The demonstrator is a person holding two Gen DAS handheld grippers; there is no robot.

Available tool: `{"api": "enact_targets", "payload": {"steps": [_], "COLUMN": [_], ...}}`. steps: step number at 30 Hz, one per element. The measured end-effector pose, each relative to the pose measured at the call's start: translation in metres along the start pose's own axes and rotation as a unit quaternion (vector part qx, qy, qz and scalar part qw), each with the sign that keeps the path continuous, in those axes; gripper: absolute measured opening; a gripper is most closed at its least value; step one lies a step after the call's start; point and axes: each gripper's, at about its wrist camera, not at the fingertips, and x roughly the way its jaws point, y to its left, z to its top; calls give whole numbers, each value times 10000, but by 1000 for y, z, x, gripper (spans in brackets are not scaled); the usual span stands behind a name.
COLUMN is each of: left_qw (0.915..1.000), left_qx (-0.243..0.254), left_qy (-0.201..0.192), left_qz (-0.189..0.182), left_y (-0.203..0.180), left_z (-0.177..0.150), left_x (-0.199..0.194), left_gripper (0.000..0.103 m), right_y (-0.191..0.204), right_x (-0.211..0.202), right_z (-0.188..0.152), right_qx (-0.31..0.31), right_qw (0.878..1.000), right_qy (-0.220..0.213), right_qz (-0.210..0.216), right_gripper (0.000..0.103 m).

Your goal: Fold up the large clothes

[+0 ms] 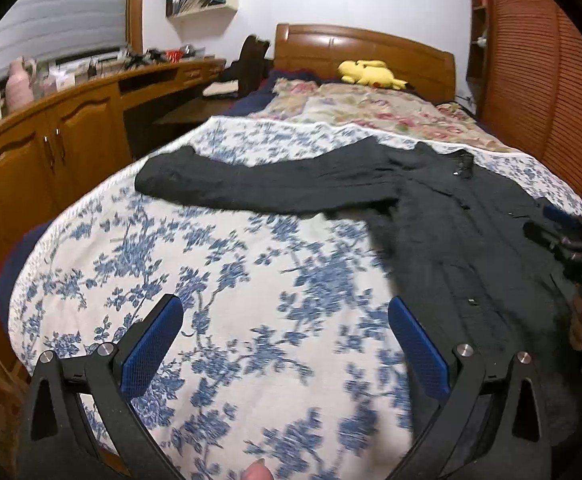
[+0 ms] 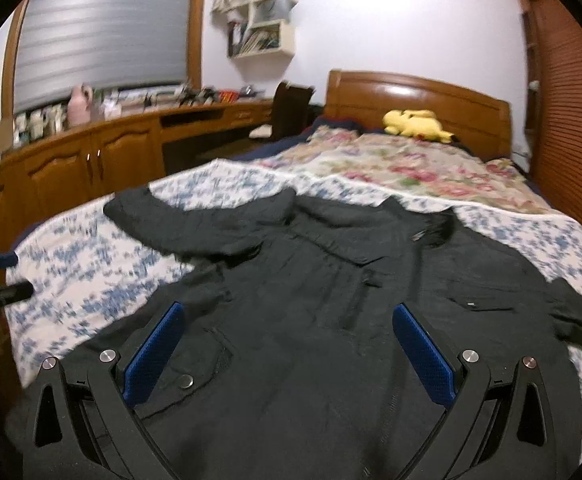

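Cabinets of brown wood [image 1: 51, 148] are seen along the left wall, and beside them stands the bed, covered by a blue-and-white floral quilt [image 1: 219, 280]. Over a bare stretch of that quilt the left gripper [image 1: 287, 344] is held, its jaws spread wide with nothing between them. The sleeve [image 1: 259, 188] of the black coat [image 2: 331, 320] is stretched out to the left across the quilt, while the body of the coat is spread flat, front up, toward the right side of the bed. Above the coat's lower front the right gripper [image 2: 287, 348] is poised, likewise parted and empty. A flap pocket with a snap button [image 2: 187, 381] is seen just beside its left finger. A second sleeve [image 2: 579, 320] lies off the coat's right side. At the headboard a yellow plush toy [image 1: 371, 74] rests, well apart from the coat.

The coat is judged to be soft and limp yet fairly bulky, so sagging is to be expected wherever it is lifted by one point only. Its cloth looks matte rather than slick, and a pinch is likely to hold. The cuff of the outstretched sleeve is judged the best hold for the left gripper, and the hem or side seam for the right; pockets and buttons are best avoided.
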Motion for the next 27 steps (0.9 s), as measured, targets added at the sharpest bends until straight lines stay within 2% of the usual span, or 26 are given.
{"api": "enact_targets", "payload": {"steps": [3, 6, 10, 16, 19, 24, 27], "left_qw": [9998, 9996, 9989, 9963, 9954, 9861, 9811], "left_qx": [-30, -129, -382, -768, -823, -1374, -1598], "left_qy": [154, 231, 259, 290, 478, 858, 1034], "left_qz": [118, 97, -27, -241, -143, -366, -362], "left_y": [15, 28, 49, 75, 85, 110, 118], "left_z": [6, 17, 42, 83, 97, 107, 110], "left_x": [19, 35, 61, 103, 130, 174, 192], "left_gripper": [103, 103, 100, 85, 80, 73, 73], "right_y": [-4, -13, -20, -8, -2, -1, -1], "right_x": [24, 38, 37, 39, 49, 51, 51], "right_z": [-10, -18, -16, -11, -10, -11, -12], "right_qx": [-14, 125, 229, 56, 34, 77, 65], "right_qw": [9988, 9967, 9961, 9972, 9971, 9967, 9966], "right_qy": [334, 606, 616, 586, 613, 658, 681], "right_qz": [355, 519, 583, 463, 460, 465, 462], "right_gripper": [103, 103, 103, 103, 103, 103, 103]}}
